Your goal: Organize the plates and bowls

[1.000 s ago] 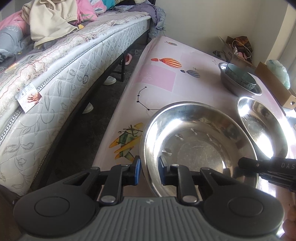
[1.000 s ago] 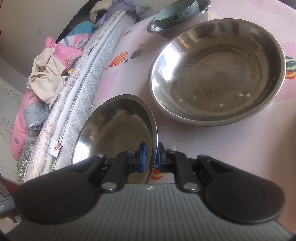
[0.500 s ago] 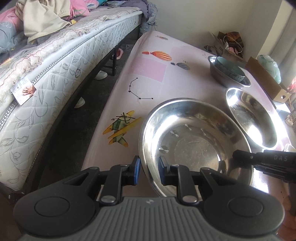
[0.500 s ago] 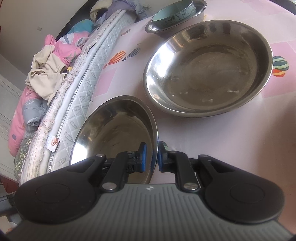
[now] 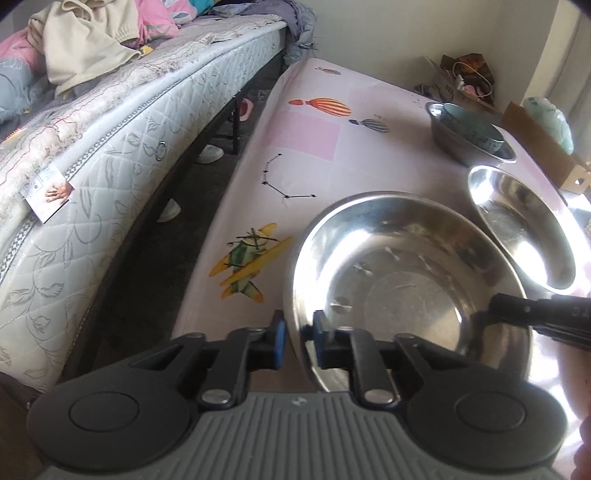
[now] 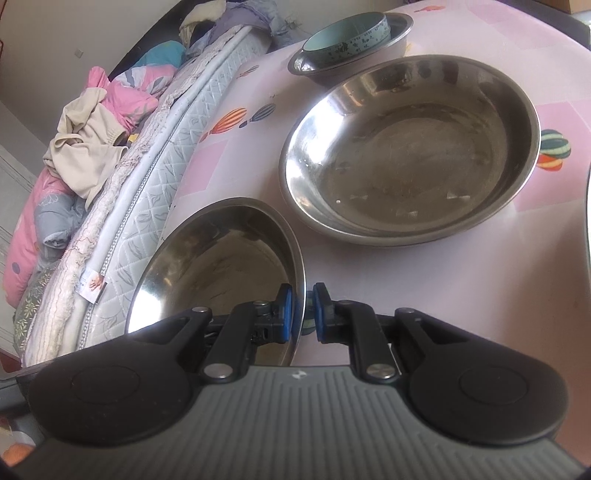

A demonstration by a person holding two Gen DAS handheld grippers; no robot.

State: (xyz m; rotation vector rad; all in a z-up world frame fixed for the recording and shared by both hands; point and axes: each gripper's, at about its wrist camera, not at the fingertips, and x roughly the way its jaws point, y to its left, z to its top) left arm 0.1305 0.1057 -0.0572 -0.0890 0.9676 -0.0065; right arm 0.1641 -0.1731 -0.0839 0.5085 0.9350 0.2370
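Note:
My left gripper point(image 5: 298, 334) is shut on the near rim of a steel basin point(image 5: 406, 288), held above the pink table point(image 5: 310, 147). My right gripper point(image 6: 302, 312) is shut on the opposite rim of the same basin point(image 6: 218, 273); its black finger shows at the basin's right in the left wrist view point(image 5: 535, 310). A second steel basin point(image 6: 410, 147) rests on the table beyond; it also shows in the left wrist view point(image 5: 524, 225). Farther back a teal bowl point(image 6: 347, 37) sits inside a small steel bowl point(image 6: 399, 29).
A bed with a quilted mattress point(image 5: 110, 147) and piled clothes point(image 5: 81, 40) runs along the table's left side, with a dark floor gap point(image 5: 159, 258) between. Cardboard boxes point(image 5: 543, 144) stand past the table's far right edge.
The held basin has stayed clamped between both grippers and has risen and drawn back slightly. The resting basin and nested bowls have not moved.

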